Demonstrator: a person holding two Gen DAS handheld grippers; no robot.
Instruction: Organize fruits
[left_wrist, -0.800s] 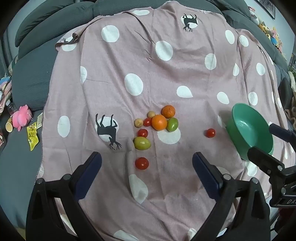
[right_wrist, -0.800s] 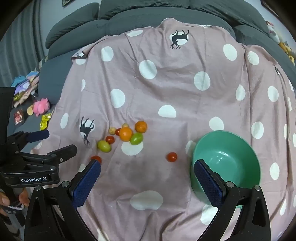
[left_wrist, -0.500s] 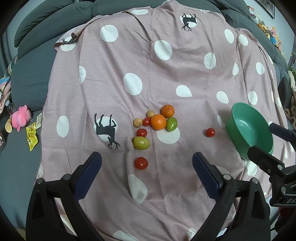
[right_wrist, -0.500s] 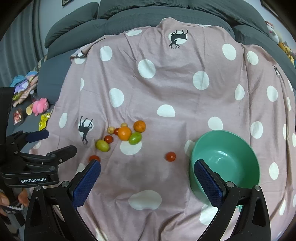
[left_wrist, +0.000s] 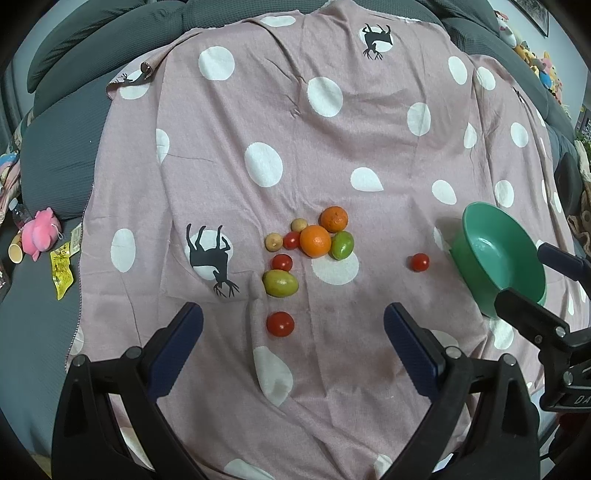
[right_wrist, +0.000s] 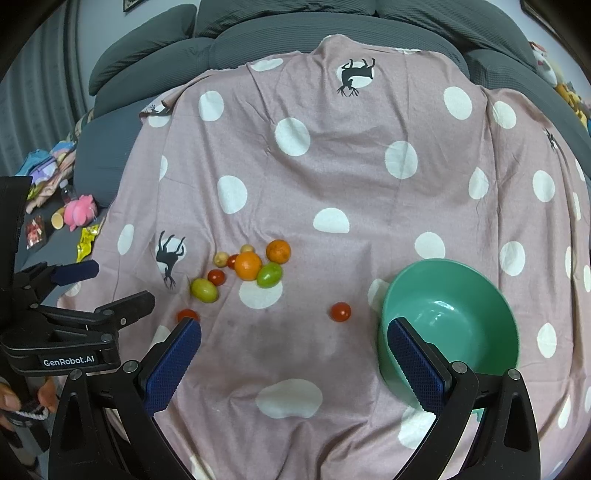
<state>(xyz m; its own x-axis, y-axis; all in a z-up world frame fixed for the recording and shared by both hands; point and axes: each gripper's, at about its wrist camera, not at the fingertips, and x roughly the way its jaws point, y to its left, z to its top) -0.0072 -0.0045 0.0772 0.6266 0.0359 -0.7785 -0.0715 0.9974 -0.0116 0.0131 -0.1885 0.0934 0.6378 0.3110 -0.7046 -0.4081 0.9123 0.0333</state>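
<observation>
Left tongs (left_wrist: 291, 347) spread wide, nothing pinched; red tomato (left_wrist: 280, 324) just ahead, between the fingers' line. Right tongs (right_wrist: 293, 350) also spread, empty; green bowl (right_wrist: 476, 280) partly behind right finger (right_wrist: 413, 363), lone tomato (right_wrist: 340, 311) just ahead. Farther out on pink dotted cloth (left_wrist: 332, 147): fruit cluster, two oranges (left_wrist: 314, 240), green-yellow fruit (left_wrist: 279, 283), small tomatoes, touching or just beside each other.

On my left gripper (right_wrist: 83, 286) a white label reads "GenRobot.AI". On my right gripper (left_wrist: 554, 280), only the letters "DA" show, cut off.
</observation>
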